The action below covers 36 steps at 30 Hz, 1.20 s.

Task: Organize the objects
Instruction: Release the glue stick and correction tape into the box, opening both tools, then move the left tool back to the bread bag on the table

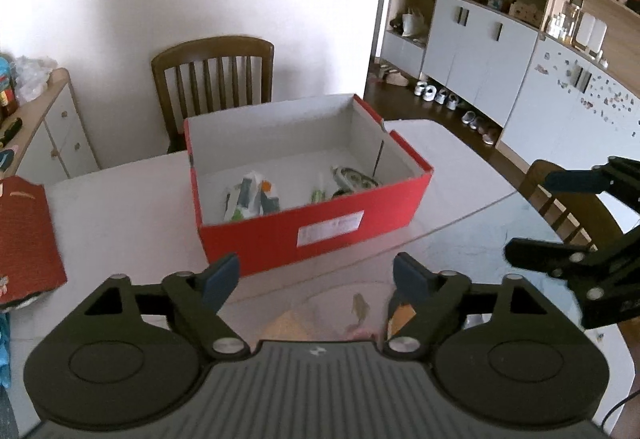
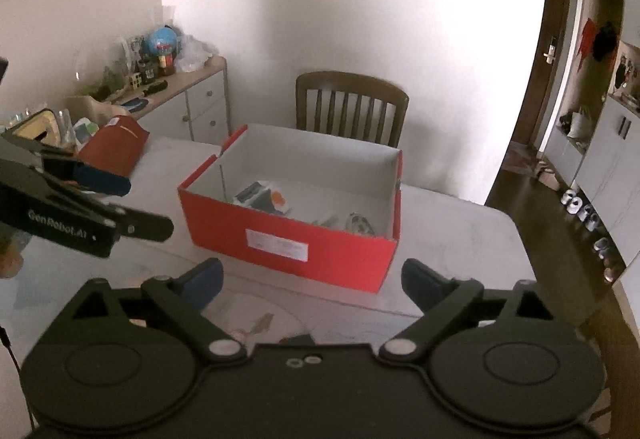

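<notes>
An open red shoebox (image 1: 320, 223) (image 2: 288, 239) with a white inside stands on the white table (image 1: 120, 207) (image 2: 460, 231). In it lie white-and-green packets (image 1: 250, 195) (image 2: 260, 195) and a round patterned item (image 1: 354, 179) (image 2: 360, 225). My left gripper (image 1: 316, 275) (image 2: 140, 205) hovers just in front of the box, open, with nothing between its fingers. My right gripper (image 2: 312, 275) (image 1: 536, 217) is beside it on the right, also open and holding nothing. The box's red lid (image 1: 28, 239) (image 2: 116, 147) lies at the table's left side.
A wooden chair (image 1: 216, 75) (image 2: 352, 107) stands behind the table against the wall. A cluttered sideboard (image 1: 48, 119) (image 2: 188, 95) is at the left. A second chair (image 1: 568, 207) sits at the table's right edge. Cabinets (image 1: 480, 51) with shoes on the floor line the far right.
</notes>
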Motion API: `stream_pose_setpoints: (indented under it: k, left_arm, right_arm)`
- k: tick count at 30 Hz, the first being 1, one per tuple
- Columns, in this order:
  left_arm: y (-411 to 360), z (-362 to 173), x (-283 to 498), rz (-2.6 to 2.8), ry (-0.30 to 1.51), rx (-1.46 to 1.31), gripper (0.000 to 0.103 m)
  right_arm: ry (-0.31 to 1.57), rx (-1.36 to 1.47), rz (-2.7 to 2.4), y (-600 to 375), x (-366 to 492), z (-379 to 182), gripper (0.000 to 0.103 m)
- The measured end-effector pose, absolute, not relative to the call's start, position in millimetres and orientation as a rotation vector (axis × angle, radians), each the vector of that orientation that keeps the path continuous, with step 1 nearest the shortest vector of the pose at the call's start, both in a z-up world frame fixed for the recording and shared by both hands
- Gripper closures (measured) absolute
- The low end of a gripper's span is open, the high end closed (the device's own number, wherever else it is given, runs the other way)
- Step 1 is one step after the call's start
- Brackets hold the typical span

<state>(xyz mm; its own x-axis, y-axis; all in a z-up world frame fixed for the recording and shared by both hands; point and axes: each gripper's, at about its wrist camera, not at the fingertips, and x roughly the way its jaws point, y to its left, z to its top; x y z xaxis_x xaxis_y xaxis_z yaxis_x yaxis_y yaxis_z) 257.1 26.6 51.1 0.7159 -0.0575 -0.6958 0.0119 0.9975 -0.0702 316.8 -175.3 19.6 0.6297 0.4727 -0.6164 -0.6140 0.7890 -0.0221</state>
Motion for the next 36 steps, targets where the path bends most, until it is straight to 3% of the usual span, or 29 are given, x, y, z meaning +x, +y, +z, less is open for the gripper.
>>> stream_pose_setpoints:
  k: [6, 9, 10, 23, 36]
  left_arm:
    - [34.0, 32.6, 229.9, -0.038, 0.784, -0.084, 0.017]
    - [37.5, 21.1, 216.8, -0.045, 0.794, -0.080, 0.001]
    - [38.3, 17.9, 213.0, -0.046, 0.795, -0.077, 0.000]
    - [55.0, -35.8, 180.8, -0.034, 0.841, -0.002, 0.000]
    - [75.1, -79.1, 212.9, -0.113, 0.943, 0.134, 0.000]
  right_arm:
    - [0.613, -0.270, 0.612, -181.7, 285.4, 10.4, 0.004]
    - [0.621, -0.271, 0.606, -188.1, 273.7, 3.1, 0.004]
    - [0.626, -0.270, 0.601, -190.1, 269.9, 0.0, 0.004]
    - [0.763, -0.224, 0.511, -225.4, 232.0, -52.6, 0.004]
    - [0.831, -0.243, 0.473, -240.6, 239.9, -80.1, 0.004]
